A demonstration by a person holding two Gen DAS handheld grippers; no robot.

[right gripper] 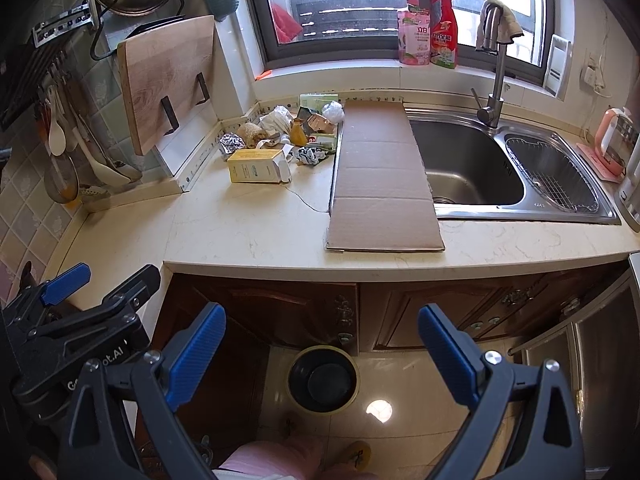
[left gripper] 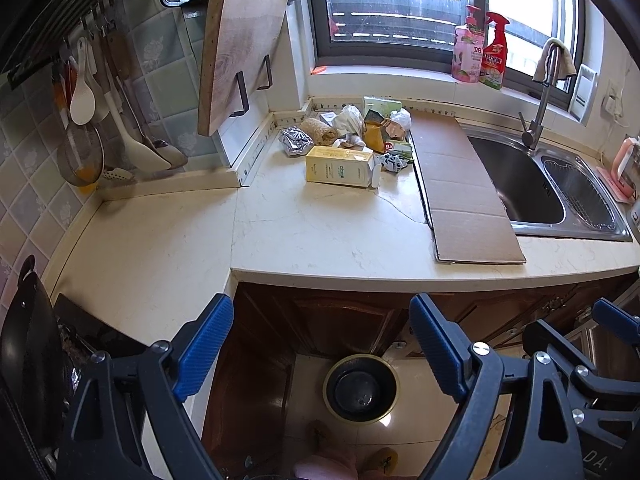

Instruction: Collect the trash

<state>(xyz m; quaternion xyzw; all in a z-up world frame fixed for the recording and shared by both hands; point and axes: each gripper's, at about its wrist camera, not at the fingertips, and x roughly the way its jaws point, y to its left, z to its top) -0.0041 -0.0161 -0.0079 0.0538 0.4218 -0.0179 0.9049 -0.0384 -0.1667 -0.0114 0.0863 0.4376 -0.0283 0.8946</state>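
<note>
A heap of trash lies at the back of the counter near the window: a yellow carton (left gripper: 340, 166) (right gripper: 256, 166) in front, crumpled foil (left gripper: 295, 141) (right gripper: 231, 143), a brown lump (left gripper: 319, 131), white crumpled paper (left gripper: 401, 118) (right gripper: 333, 111) and several wrappers. On the floor below the counter stands a round black bin (left gripper: 361, 388) (right gripper: 323, 379). My left gripper (left gripper: 322, 350) hangs open in front of the counter edge, above the bin, with nothing between its fingers. My right gripper (right gripper: 322, 356) is open and empty too, beside the left one.
A flat cardboard sheet (left gripper: 460, 184) (right gripper: 382, 176) lies between the trash and the steel sink (left gripper: 520, 184) (right gripper: 472, 164). A wooden cutting board (left gripper: 236, 60) leans on the left wall beside hanging utensils (left gripper: 86, 92). Bottles (left gripper: 480, 46) stand on the sill. A black pan (left gripper: 28, 344) sits at the far left.
</note>
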